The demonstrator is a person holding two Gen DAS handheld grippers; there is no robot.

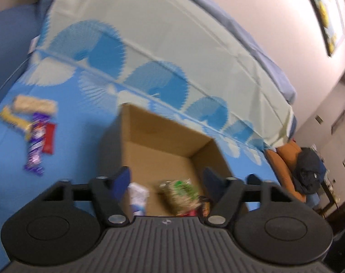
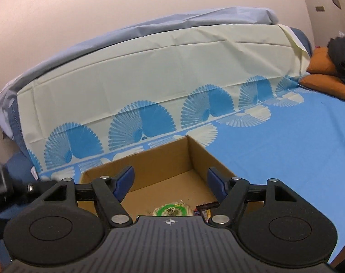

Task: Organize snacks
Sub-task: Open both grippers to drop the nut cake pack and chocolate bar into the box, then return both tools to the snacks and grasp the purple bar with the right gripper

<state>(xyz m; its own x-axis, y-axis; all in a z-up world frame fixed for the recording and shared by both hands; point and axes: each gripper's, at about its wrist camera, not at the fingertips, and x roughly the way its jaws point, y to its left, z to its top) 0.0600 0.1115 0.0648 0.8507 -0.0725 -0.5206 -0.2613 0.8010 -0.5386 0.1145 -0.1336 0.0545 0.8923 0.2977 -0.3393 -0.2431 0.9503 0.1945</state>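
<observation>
Left wrist view: both grippers empty above open brown cardboard box [image 1: 163, 141].
I judge drop done; jaws apart on left gripper [image 1: 165, 182] and right gripper [image 2: 170, 182]; next, fetch purple-wrapped snack bar [image 1: 36, 145].

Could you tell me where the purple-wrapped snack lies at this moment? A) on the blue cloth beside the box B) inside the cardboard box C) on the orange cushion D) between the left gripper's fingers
A: the purple-wrapped snack lies on the blue cloth, left of the cardboard box, beside other loose snacks.

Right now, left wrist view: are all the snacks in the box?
No, several wrapped bars lie on the blue cloth, apart from the cardboard box.
</observation>
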